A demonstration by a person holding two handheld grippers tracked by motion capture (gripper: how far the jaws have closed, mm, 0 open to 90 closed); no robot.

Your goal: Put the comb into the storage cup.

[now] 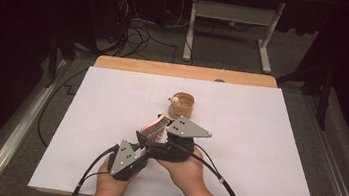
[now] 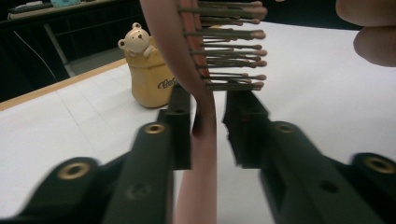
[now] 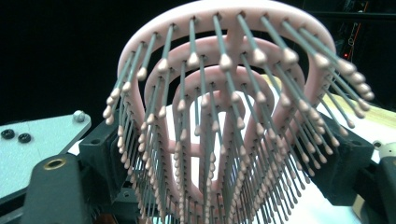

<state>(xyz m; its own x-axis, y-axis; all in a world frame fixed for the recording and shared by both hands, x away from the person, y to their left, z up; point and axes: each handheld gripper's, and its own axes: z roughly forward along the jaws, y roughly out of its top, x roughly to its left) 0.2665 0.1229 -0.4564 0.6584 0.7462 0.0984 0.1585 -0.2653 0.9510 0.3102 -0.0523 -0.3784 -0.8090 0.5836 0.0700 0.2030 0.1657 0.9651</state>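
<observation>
A pink hairbrush (image 1: 156, 127) with metal bristles is held up over the white table sheet (image 1: 266, 154), between both grippers. In the right gripper view its looped head (image 3: 233, 14) faces the camera, and my right gripper (image 3: 229, 154) clamps it by its sides. In the left gripper view the handle (image 2: 203, 154) runs between the jaws of my left gripper (image 2: 208, 121). It lies against the left jaw, with a gap to the right one. In the high view the left gripper (image 1: 143, 142) sits just below and left of the right gripper (image 1: 161, 129).
A small yellow bear-topped jar (image 1: 181, 105) (image 2: 147, 70) stands on the sheet just beyond the brush. The wooden table edge (image 1: 186, 71) lies behind it. Cables (image 1: 139, 38) and a desk frame (image 1: 233, 14) are on the floor past the table. A person's fingers (image 2: 373, 32) hold the right gripper.
</observation>
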